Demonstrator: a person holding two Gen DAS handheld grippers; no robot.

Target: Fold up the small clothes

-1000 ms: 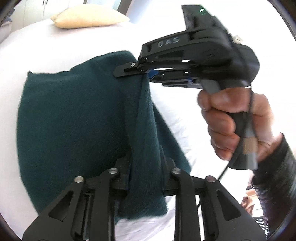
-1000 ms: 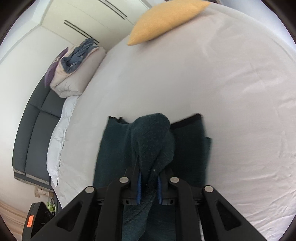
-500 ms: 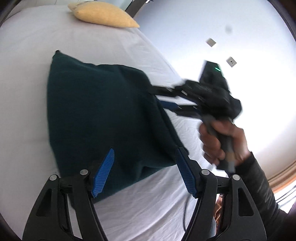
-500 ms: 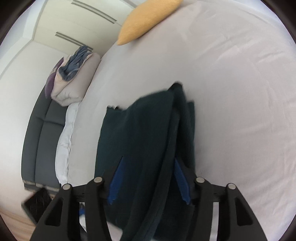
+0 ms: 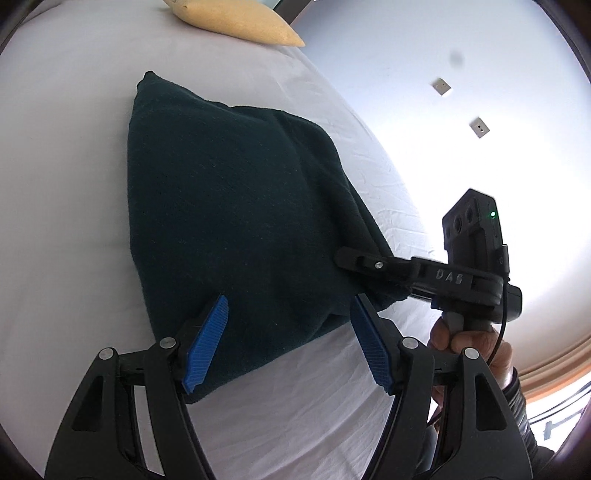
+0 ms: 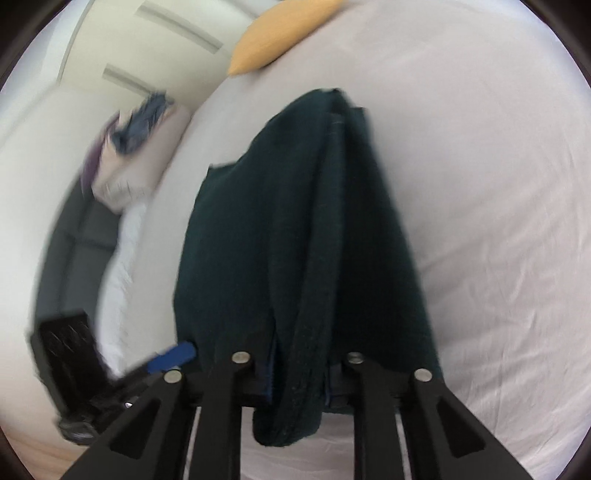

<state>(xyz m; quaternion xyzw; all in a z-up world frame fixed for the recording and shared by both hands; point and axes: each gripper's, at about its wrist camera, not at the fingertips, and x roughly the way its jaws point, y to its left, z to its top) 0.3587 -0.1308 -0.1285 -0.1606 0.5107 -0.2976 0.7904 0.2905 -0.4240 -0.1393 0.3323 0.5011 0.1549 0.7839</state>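
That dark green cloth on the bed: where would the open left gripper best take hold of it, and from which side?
Probably the near corner of the dark green cloth, between the left gripper's open jaws. Come in low from the near side: the folded layers end there in an edge lying flat on the white sheet. The right gripper is closing on the other near edge, with cloth between its jaws.

A bedroom in a home. A wide bed [image 5: 74, 110] under a white sheet fills both views, with a yellow pillow [image 5: 236, 22] near its far edge; beside it, in the right wrist view, a dark grey padded sofa [image 6: 74, 254] carries a heap of folded bedding and clothes [image 6: 129, 147]. Cream wardrobe doors [image 6: 147, 48] with long bar handles stand behind, pale wall [image 5: 461, 92] has two small switch plates [image 5: 479, 127], and wood flooring [image 6: 33, 458] shows at the lower edge.
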